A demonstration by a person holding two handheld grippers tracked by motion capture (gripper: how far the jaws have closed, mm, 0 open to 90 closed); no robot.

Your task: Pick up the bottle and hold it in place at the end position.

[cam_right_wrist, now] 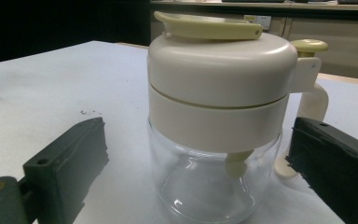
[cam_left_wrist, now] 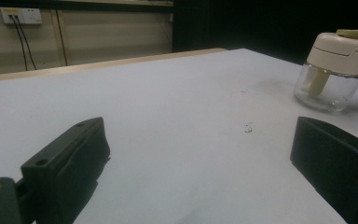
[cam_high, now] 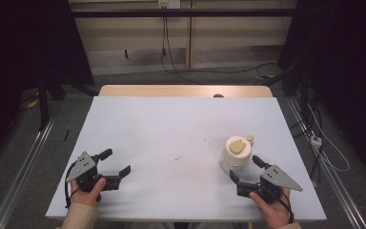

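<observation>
Your right gripper [cam_high: 246,171] sits at the near right of the white table [cam_high: 171,133], jaws spread wide and holding nothing, with the jar [cam_high: 237,153] standing upright just beyond its tips. In the right gripper view the jar [cam_right_wrist: 216,116] stands between the two black jaws, with a gap on each side so neither one touches it. You can see its clear glass base, the cream lid [cam_right_wrist: 221,65] with a pale yellow flap on top, and a cream handle at its far right side topped by a small yellow knob. Your left gripper [cam_high: 115,165] rests at the near left of the table, well apart from the jar, its jaws likewise released and empty. In the left gripper view the jar [cam_left_wrist: 335,70] shows far off at the upper right. Past the table's wooden far edge [cam_high: 186,90], cables [cam_high: 167,47] hang down the wall and trail across the floor.
</observation>
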